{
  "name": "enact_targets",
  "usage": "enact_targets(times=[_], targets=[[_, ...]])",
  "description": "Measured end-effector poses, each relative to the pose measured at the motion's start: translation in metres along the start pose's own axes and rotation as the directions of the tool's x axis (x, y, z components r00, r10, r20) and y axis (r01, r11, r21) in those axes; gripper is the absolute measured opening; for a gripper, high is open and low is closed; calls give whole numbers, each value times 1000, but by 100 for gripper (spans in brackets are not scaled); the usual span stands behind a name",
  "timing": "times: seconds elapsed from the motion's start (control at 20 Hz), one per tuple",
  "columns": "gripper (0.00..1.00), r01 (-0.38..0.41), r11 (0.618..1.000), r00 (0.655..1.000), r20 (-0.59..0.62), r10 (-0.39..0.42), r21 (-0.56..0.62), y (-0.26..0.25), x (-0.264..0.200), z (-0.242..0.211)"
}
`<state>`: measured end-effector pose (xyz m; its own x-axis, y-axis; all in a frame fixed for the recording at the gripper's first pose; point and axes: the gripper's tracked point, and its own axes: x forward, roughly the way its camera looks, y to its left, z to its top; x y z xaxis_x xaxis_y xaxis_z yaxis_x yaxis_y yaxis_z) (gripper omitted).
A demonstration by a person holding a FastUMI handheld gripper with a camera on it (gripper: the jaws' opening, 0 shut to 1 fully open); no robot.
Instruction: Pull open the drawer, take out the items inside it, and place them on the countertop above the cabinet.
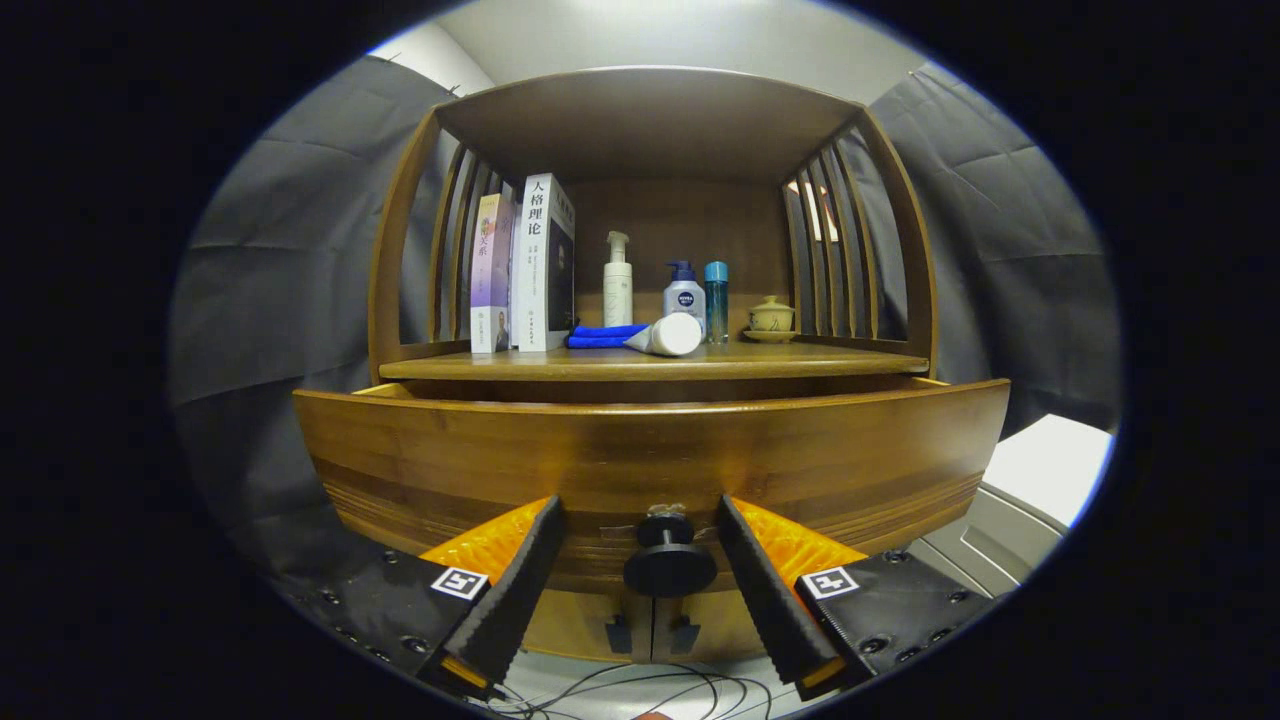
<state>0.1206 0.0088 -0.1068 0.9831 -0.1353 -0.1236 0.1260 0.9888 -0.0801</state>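
Two fingers of my gripper (640, 560) stood apart, flanking the black knob (668, 558) without touching it. I judged the drawer (650, 450) partly out, pulling step in hand; contents hidden. Next I'd need to reach over its front. Beyond, the countertop (650, 362) held books (525, 265), bottles (685, 290), blue cloth (605, 335); dark cloth walls either side.

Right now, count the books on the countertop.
2, both upright at the countertop's left end: a purple book outermost and a white book touching its right side, next to the blue cloth. Nothing seems hidden. The fingers flank the drawer knob, open.
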Motion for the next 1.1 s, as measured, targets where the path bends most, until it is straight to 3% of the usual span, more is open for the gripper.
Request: enact_targets(times=[0.75, 1.1], targets=[[98, 9, 1000, 1000, 15, -9, -17, 1, 78, 11], [98, 8, 1000, 1000, 8, -8, 2, 3, 77, 11]])
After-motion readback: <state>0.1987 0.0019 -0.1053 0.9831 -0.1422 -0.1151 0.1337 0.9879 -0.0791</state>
